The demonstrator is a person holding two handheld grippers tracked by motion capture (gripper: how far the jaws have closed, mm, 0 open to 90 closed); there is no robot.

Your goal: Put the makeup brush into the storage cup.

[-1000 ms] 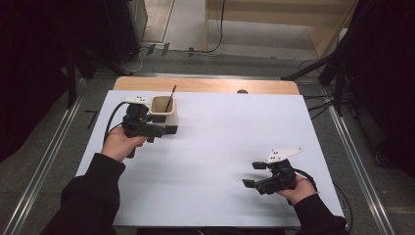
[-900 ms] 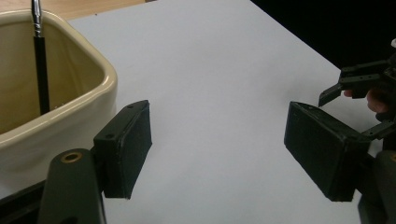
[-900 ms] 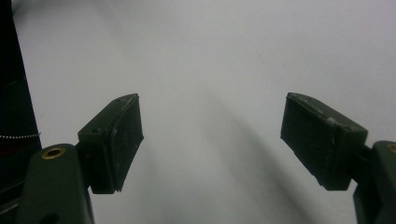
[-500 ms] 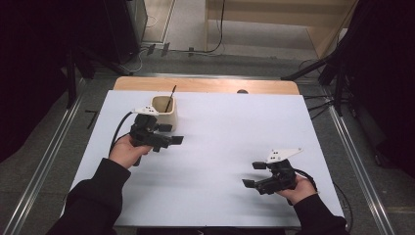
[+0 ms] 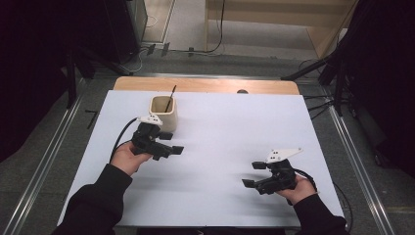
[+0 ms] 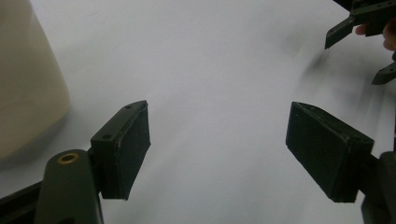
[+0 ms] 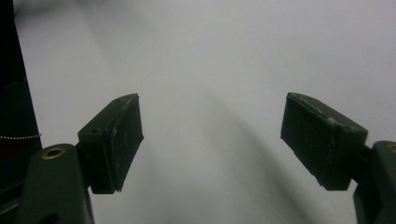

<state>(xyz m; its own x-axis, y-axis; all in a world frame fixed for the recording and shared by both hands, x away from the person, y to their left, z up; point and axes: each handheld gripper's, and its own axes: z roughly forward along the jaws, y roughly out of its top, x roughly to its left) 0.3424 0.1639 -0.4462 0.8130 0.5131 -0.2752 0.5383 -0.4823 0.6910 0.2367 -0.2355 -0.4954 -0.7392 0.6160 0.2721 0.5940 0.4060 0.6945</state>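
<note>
A beige cup (image 5: 163, 115) stands at the back left of the white table (image 5: 225, 127), with a thin black stick (image 5: 170, 97) leaning out of it. My left gripper (image 5: 173, 143) hovers just in front of the cup, a little to its right, open and empty. In the left gripper view its jaws (image 6: 218, 116) stand wide over bare table, with the cup's wall (image 6: 23, 79) at the left. The right gripper (image 6: 358, 56) shows at the top right of that view. My right gripper (image 5: 252, 175) rests near the front right, open with nothing between its fingers (image 7: 116, 140).
A wooden strip (image 5: 205, 85) runs along the table's back edge, with a small dark spot (image 5: 242, 91) on it. Metal rails (image 5: 51, 147) flank the table on both sides. Cables lie on the floor behind. A dark band (image 7: 14, 93) borders the right gripper view's left side.
My left gripper has drawn back from the cup, toward the person and lower over the table, still open. The right gripper has not moved.
</note>
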